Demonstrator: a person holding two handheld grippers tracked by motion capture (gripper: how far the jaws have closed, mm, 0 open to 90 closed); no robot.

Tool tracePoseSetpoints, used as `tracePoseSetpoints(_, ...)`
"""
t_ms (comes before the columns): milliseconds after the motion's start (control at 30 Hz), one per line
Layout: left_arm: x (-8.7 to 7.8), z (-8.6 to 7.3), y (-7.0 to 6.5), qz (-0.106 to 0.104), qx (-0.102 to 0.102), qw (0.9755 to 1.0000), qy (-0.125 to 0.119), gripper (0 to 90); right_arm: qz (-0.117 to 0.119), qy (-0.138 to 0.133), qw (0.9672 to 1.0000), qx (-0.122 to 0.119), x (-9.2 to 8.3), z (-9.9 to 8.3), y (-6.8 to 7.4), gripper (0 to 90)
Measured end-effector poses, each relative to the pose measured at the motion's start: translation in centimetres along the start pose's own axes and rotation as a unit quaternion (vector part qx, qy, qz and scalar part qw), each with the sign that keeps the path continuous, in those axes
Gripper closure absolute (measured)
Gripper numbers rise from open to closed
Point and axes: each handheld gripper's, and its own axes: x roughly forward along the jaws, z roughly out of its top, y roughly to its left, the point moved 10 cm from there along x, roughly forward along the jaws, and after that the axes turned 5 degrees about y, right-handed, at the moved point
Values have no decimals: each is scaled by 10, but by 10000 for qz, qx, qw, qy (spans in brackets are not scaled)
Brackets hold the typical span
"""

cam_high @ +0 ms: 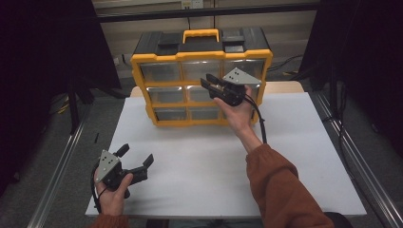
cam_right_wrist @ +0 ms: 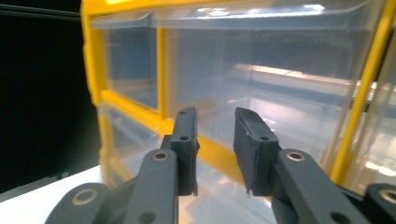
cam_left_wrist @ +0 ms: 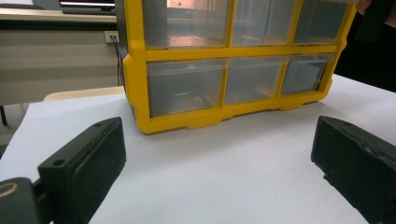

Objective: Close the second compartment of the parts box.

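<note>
A yellow organizer (cam_high: pixel 203 56) with clear plastic drawers (cam_high: pixel 164 95) in three rows stands at the back of the white tabletop (cam_high: pixel 214 161). My right gripper (cam_high: pixel 206 83) is held up right in front of its drawers, near the middle column, between the top and middle rows. Its jaws stand a narrow gap apart with nothing between them (cam_right_wrist: pixel 215 116), pointing at a yellow divider (cam_right_wrist: pixel 219 154). My left gripper (cam_high: pixel 138 154) rests low at the table's front left, wide open and empty (cam_left_wrist: pixel 219 140), facing the organizer (cam_left_wrist: pixel 135 70) from a distance.
The organizer has a black lid with a yellow handle (cam_high: pixel 201 34). Metal rails (cam_high: pixel 351 156) run along both sides of the table, with dark curtains beyond. A wooden edge (cam_high: pixel 285 86) shows behind the white top. The person's orange sleeve (cam_high: pixel 280 190) reaches in from the bottom right.
</note>
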Motion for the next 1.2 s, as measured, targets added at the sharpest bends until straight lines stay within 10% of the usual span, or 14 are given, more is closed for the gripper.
tracePoseSetpoints(600,-1,-2,1,34,17,10000,66,32,-310,348,9983,358,-45,-33,-9,66)
tracePoseSetpoints(1200,3,-6,0,-28,25,9998,172,31,-592,395,9957,585,-112,-77,-19,20)
